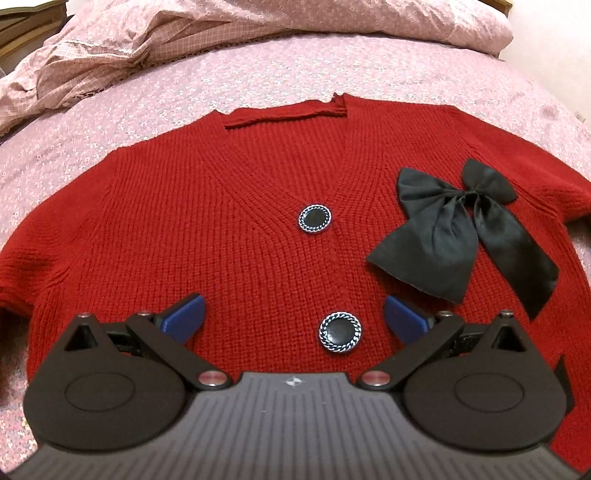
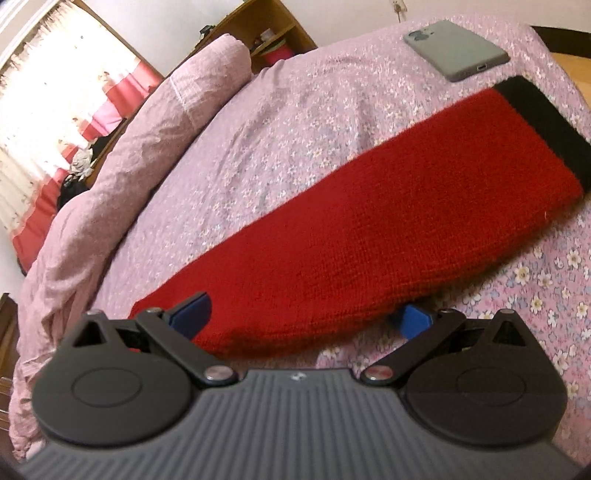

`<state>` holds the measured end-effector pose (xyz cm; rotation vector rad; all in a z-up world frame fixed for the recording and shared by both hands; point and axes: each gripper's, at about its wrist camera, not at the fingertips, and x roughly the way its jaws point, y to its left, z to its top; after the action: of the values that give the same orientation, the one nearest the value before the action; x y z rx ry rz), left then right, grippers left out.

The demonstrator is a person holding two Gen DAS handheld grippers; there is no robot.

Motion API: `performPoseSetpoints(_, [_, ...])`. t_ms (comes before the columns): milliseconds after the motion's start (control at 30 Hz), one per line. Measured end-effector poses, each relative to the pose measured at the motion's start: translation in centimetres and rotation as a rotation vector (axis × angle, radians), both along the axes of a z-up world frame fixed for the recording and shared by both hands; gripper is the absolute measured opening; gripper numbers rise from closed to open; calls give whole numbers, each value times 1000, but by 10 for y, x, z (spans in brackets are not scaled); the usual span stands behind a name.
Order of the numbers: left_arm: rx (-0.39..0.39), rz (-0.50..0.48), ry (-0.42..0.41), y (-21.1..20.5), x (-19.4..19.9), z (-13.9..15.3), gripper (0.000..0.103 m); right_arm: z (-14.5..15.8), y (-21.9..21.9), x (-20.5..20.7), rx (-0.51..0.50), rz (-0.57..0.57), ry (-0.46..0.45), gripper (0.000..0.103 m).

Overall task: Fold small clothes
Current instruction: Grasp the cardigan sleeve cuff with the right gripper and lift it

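A small red knit cardigan (image 1: 207, 206) lies flat, front up, on the pink floral bedsheet (image 1: 258, 77). It has two black round buttons (image 1: 314, 219) and a black satin bow (image 1: 461, 236) on its right chest. My left gripper (image 1: 293, 314) is open above the cardigan's lower front, with the second button (image 1: 340, 333) between its blue pads. In the right wrist view, one red sleeve (image 2: 369, 236) with a black cuff (image 2: 554, 125) stretches out across the sheet. My right gripper (image 2: 306, 317) is open, its jaws on either side of the sleeve's near end.
A rumpled pink duvet (image 1: 147, 40) lies along the far side of the bed and shows in the right wrist view (image 2: 122, 155). A grey phone (image 2: 456, 48) lies on the sheet beyond the cuff. A wooden shelf (image 2: 269, 26) and curtains (image 2: 55, 92) stand behind the bed.
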<state>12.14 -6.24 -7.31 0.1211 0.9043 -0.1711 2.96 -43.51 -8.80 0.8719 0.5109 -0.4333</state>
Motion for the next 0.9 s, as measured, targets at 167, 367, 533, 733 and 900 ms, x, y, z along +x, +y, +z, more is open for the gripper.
performPoseSetpoints(167, [-8,0,-5,1,0,-1,103,15,-2,-9,-38,-3,-138,103])
performPoseSetpoints(367, [-13,3,-8,1,-2,-1,103,-12,-19,2,69,-16,-134,101])
performPoseSetpoints(533, [-17,14,0,1,0,-1,103,-17,-26,2,85,5,-164,102])
performPoseSetpoints(733, [-22,23,9,2,2,-1,103,-24,-35,-6,134,51,-212,103])
performPoseSetpoints(900, [-23,20,16,2,3,0,103,-22,-42,-13,231,-3,-262,102])
